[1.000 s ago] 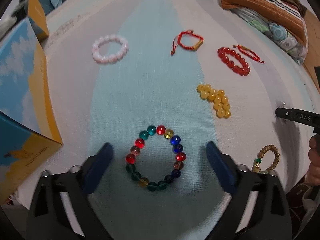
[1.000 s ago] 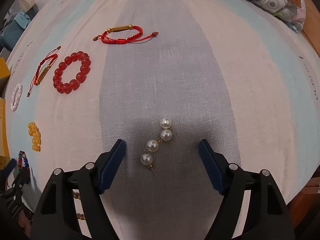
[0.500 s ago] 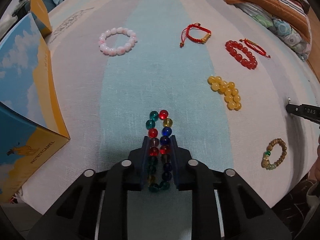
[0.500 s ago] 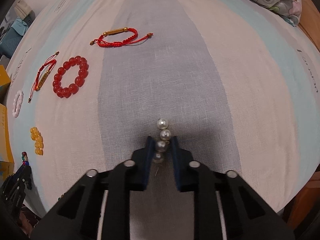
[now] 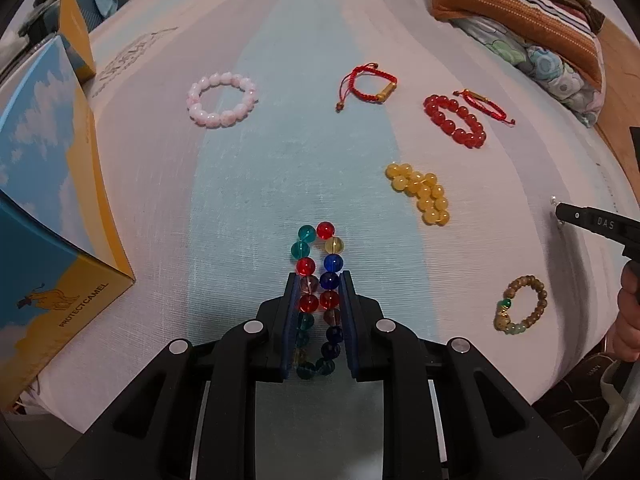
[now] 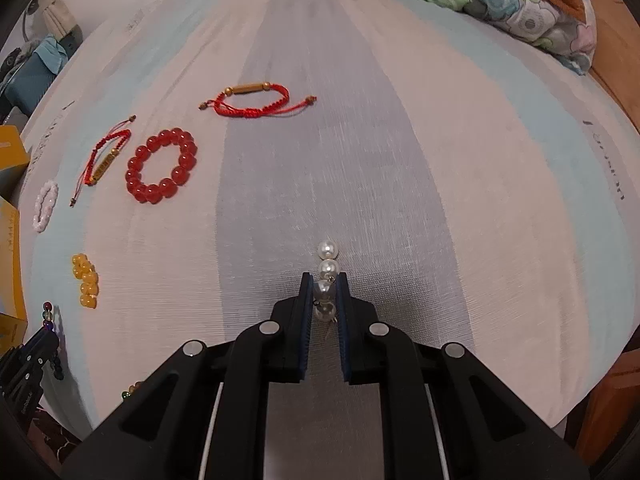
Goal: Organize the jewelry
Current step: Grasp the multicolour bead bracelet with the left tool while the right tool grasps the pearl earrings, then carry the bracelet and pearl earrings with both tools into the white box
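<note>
My left gripper (image 5: 318, 280) is shut on a multicoloured glass bead bracelet (image 5: 320, 264), squeezed into a narrow loop on the striped bedsheet (image 5: 280, 140). My right gripper (image 6: 324, 280) is shut on a pair of pearl earrings (image 6: 328, 268), two pearls poking out past the fingertips. On the sheet lie a pink bead bracelet (image 5: 221, 99), a red cord bracelet (image 5: 368, 84), a red bead bracelet (image 5: 454, 120), a thin red cord bracelet (image 5: 486, 106), a yellow bead bracelet (image 5: 420, 192) and a brown wooden bead bracelet (image 5: 520, 304).
A blue and yellow cardboard box (image 5: 44, 200) stands open at the left. Folded striped and floral bedding (image 5: 520, 12) lies at the far right. The right gripper's tip (image 5: 592, 222) shows at the right edge of the left wrist view. The bed's edge runs close below both grippers.
Both grippers were open a second ago, then closed: the left on the multicoloured bracelet, squashing it narrow, the right on the pearl earrings. Since half a second ago little has moved.
</note>
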`<state>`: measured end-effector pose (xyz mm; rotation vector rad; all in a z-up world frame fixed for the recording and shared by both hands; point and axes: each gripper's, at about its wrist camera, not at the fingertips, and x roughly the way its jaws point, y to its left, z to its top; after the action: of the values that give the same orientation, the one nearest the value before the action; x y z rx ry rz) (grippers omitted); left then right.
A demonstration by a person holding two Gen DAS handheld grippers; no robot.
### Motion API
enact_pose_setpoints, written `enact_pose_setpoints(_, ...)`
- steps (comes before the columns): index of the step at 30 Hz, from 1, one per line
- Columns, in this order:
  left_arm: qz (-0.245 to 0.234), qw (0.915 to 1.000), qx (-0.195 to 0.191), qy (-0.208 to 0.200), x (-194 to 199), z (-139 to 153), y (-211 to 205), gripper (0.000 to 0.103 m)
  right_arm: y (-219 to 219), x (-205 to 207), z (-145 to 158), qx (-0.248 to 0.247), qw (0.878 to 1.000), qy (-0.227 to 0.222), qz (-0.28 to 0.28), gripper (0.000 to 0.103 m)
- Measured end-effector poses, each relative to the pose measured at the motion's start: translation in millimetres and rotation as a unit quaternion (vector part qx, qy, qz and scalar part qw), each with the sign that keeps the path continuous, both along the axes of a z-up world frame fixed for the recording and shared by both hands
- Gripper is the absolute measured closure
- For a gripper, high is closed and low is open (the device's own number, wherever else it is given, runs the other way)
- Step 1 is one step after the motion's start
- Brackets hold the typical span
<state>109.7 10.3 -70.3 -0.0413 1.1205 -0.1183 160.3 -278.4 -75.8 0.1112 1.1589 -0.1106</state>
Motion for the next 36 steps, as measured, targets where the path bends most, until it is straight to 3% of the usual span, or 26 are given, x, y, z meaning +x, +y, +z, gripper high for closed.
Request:
enact_pose_setpoints(11, -0.006, 0.9998, -0.009, -0.018, -5.3, 19.1, -2.9, 0.084, 4.2, -15.2, 13.3, -0.016, 0.999, -0.033, -0.001, 0.092)
enact_pose_setpoints(12, -0.006, 0.9998, -0.009, -0.020, -6.0, 21.1, -2.9, 0.094, 5.0, -16.2, 15.8, -0.019, 0.999, -0.037, -0.002, 0.092)
enact_pose_setpoints(13, -0.005, 0.9998, -0.004, -0.021, -6.2, 22.3, -3.2, 0.094, 4.1, -17.3, 18.0, -0.021, 0.999, -0.042, -0.003, 0.092)
enact_pose_setpoints(23, -0.004, 0.9996, -0.006, -0.026, -9.1, 33.8, 0.4, 0.094, 8.6, -28.6, 39.1, -0.041, 0.997, -0.070, -0.005, 0.092)
enact_pose_setpoints(36, -0.004, 0.9985, -0.006, -0.055, -4.8, 71.2, -4.3, 0.094, 17.4, -32.2, 59.2, -0.040, 0.995, -0.086, 0.003, 0.092)
